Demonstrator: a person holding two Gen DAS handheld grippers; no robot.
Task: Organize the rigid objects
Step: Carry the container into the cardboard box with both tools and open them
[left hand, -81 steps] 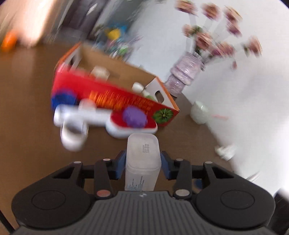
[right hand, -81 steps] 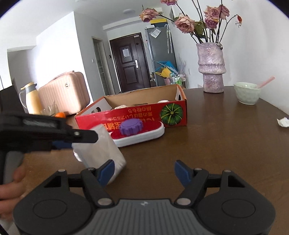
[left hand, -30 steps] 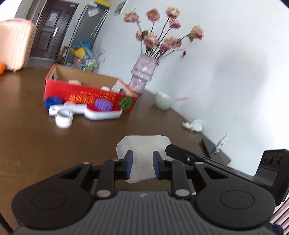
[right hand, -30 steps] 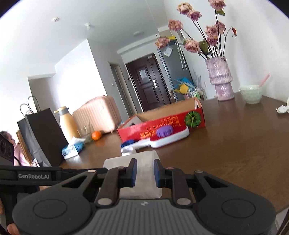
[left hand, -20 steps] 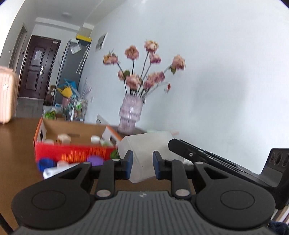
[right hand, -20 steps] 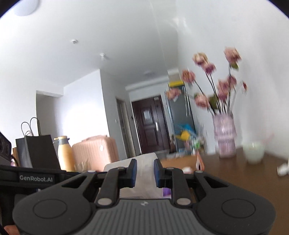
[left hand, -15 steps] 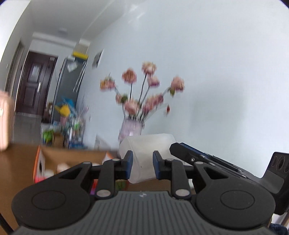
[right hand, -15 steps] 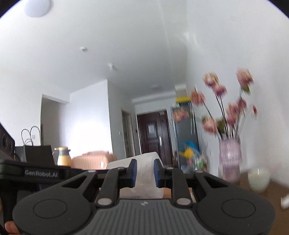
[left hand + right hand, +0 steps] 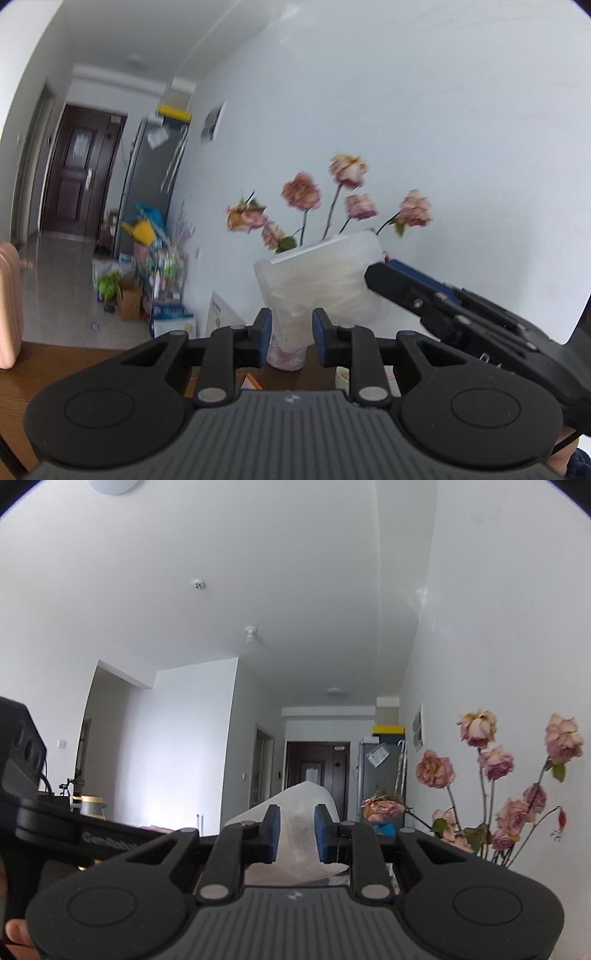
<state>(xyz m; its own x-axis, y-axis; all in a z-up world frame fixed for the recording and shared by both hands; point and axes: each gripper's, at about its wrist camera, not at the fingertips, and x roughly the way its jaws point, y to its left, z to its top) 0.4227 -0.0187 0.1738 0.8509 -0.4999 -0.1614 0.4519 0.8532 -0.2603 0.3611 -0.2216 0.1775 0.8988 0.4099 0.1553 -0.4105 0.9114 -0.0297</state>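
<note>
A translucent white plastic container (image 9: 325, 280) is held up in the air by both grippers. My left gripper (image 9: 290, 338) is shut on its near end. My right gripper (image 9: 297, 834) is shut on the container's other end (image 9: 295, 834); its black body also shows at the right of the left wrist view (image 9: 454, 310). The left gripper's body crosses the left of the right wrist view (image 9: 74, 830). Both cameras point upward at the walls and ceiling. The red cardboard box is hidden, apart from a small orange corner (image 9: 253, 380).
A vase of pink dried roses (image 9: 332, 206) stands behind the container; the roses also show at the right wrist view's lower right (image 9: 509, 786). A strip of brown table (image 9: 66, 365) shows at the lower left. A dark door (image 9: 81, 170), a fridge and floor clutter lie beyond.
Both grippers have lifted the container from just above the table and tilted upward. The table and red box have dropped out of sight; wall and ceiling fill the views.
</note>
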